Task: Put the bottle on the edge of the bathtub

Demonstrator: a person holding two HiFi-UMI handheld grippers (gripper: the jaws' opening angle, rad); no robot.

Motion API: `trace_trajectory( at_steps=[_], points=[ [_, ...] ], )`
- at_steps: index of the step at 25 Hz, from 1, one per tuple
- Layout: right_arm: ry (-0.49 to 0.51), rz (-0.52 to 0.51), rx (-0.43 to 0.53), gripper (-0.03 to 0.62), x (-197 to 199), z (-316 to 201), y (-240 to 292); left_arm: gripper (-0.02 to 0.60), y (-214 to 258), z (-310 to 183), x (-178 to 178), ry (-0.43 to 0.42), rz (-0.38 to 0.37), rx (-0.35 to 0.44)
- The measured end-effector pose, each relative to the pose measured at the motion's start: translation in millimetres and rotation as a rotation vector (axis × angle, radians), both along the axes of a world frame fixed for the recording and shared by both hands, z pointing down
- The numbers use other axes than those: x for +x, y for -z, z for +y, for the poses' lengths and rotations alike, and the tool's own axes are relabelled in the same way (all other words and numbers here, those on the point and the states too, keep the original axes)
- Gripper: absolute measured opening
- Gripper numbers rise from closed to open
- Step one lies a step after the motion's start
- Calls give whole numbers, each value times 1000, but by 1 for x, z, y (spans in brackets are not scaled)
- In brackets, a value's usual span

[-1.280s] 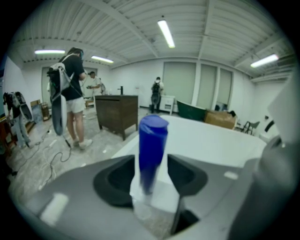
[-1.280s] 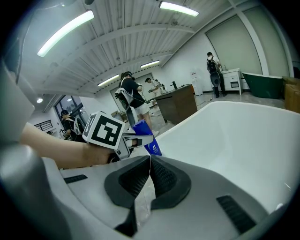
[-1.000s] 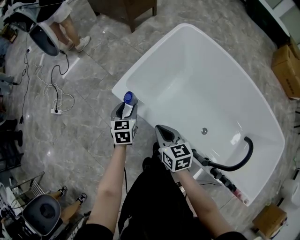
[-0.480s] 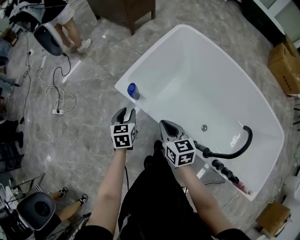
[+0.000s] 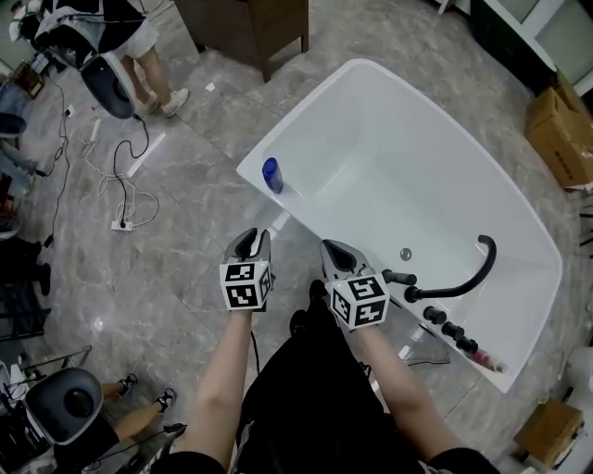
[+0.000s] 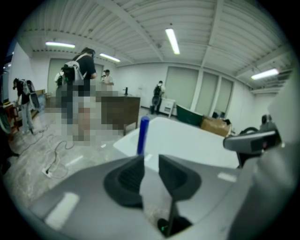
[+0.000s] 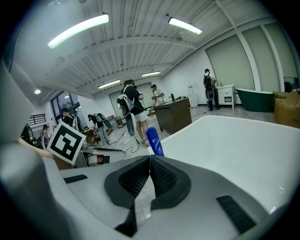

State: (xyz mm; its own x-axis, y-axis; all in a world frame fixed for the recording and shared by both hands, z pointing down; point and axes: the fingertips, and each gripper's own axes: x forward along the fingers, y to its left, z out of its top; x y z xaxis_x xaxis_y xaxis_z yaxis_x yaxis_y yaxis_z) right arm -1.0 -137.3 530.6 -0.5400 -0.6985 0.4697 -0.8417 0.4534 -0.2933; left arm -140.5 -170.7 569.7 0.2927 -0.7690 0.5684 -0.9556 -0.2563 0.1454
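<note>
Wooden cabinet (image 5: 248, 23), cardboard box (image 5: 560, 130), floor power strip (image 5: 121, 225).

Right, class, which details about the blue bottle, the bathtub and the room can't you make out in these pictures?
Blue bottle label print: too small in head view, illegible in right gripper view.
Bathtub far end: cut off by right gripper view's right edge.
People on the left: partly under mosaic in left gripper view.
Cardboard box: cut by head view's right edge.

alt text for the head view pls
A blue bottle stands upright on the rim of a white bathtub. Nearer the viewer, the left claw is closing empty and the right claw is shut, both clear of it.
</note>
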Motion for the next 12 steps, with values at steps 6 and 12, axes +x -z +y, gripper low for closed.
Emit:
trace_trajectory(
  at_steps=[6,12],
  points=[
    [4,0,22,3,-8,15,9,78,21,25,-9,2,11,35],
    [11,4,39,3,-9,33,12,66,37,53,-10,-3,24,62]
  ],
)
